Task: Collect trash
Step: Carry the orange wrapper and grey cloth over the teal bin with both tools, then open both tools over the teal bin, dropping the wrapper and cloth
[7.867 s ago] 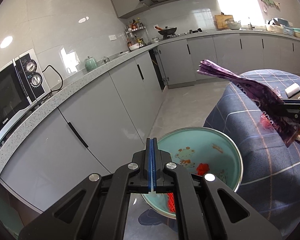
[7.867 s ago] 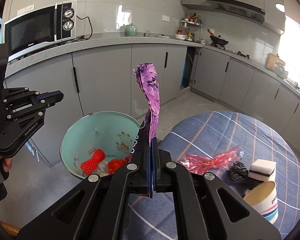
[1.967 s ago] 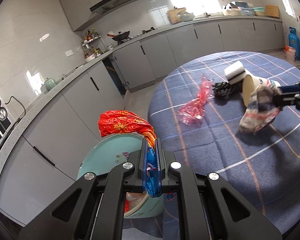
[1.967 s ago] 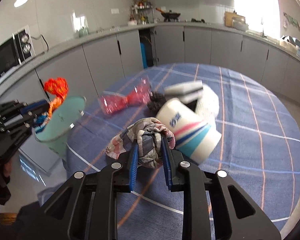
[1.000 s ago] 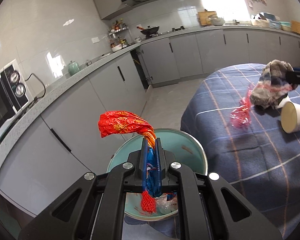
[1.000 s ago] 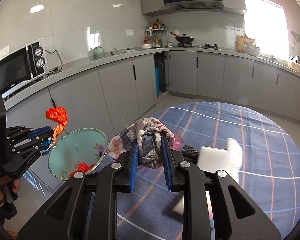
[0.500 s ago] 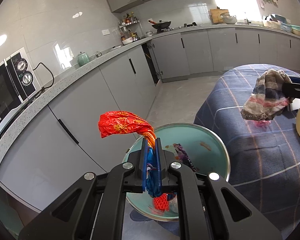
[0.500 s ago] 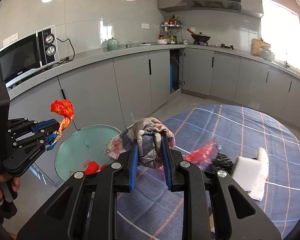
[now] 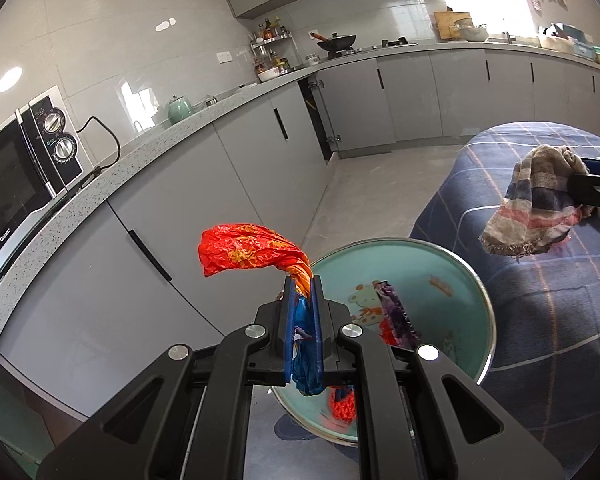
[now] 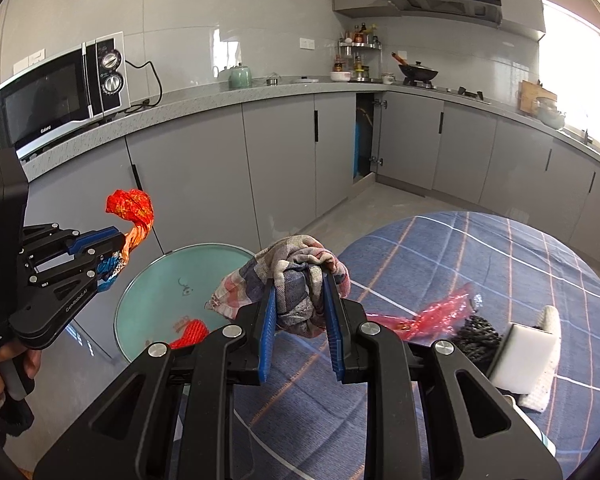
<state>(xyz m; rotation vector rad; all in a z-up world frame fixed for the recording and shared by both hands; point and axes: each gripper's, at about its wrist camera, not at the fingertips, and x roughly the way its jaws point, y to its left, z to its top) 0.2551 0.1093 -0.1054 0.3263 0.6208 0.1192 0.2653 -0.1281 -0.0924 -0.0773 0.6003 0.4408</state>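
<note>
The left tongs (image 9: 302, 292) are pinching an orange wrapper (image 9: 248, 249) above the teal bin (image 9: 452, 252); the right tongs (image 10: 300, 300) are clamping a checked rag (image 10: 292, 268) nearby. Some trash is lying binned; a red wrapper (image 10: 436, 312) is waiting on the bench (image 10: 500, 248).

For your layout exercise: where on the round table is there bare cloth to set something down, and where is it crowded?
The checked tablecloth lies bare across its far half, towards the cabinets, and on the near strip just ahead of the right claw. It is crowded at the right edge: red wrapper, black scourer and white sponge sit bunched together.
</note>
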